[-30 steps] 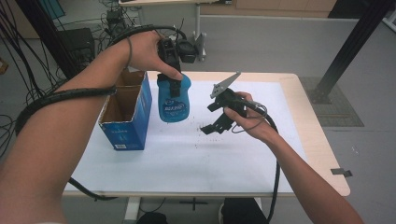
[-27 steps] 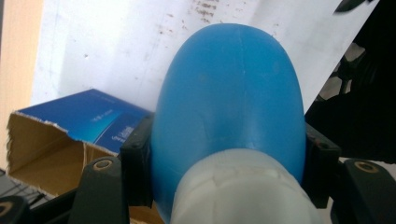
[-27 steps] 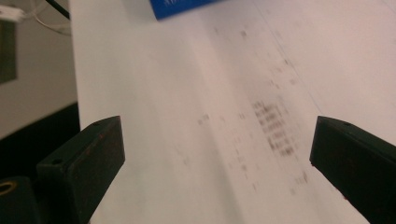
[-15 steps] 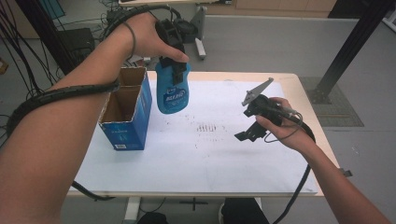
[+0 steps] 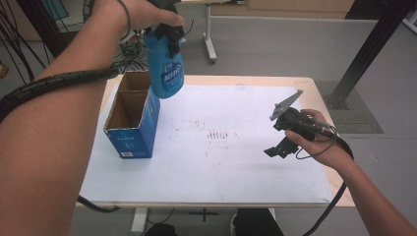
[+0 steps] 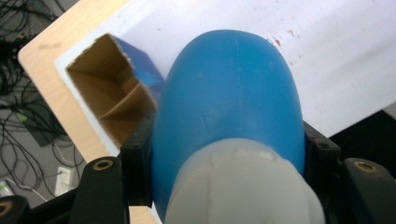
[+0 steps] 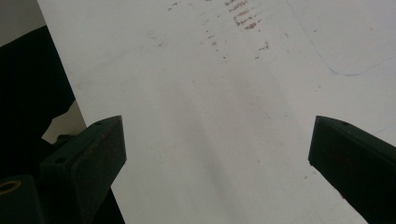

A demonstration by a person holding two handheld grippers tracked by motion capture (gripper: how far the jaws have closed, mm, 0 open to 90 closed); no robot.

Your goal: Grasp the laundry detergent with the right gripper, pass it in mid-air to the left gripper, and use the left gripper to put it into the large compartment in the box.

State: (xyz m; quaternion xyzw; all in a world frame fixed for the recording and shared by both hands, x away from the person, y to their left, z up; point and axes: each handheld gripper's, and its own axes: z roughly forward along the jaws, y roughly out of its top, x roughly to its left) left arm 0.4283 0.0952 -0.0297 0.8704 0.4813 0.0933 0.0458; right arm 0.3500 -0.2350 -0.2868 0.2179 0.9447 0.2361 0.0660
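A blue spray bottle (image 5: pixel 166 64) hangs in the air above the table's back left, held by my left gripper (image 5: pixel 164 29), which is shut on its upper part. In the left gripper view the bottle's blue body (image 6: pixel 229 107) sits between the two black jaws, over the open blue cardboard box (image 6: pixel 114 88). That box (image 5: pixel 132 118) stands on the white sheet at the left, its top open and a divider inside. My right gripper (image 5: pixel 280 147) is held low over the right side of the table, its jaws wide open with nothing between them (image 7: pixel 217 140).
A white sheet (image 5: pixel 216 162) with small reddish-brown marks (image 5: pixel 221 135) covers most of the wooden table (image 5: pixel 319 86). Cables (image 5: pixel 29 88) trail from the left arm and lie on the floor at the left. A black post base (image 5: pixel 344 98) stands beyond the right edge.
My left gripper has lifted the spray bottle higher and slightly back, above the box. My right gripper has drawn away to the right side of the table.
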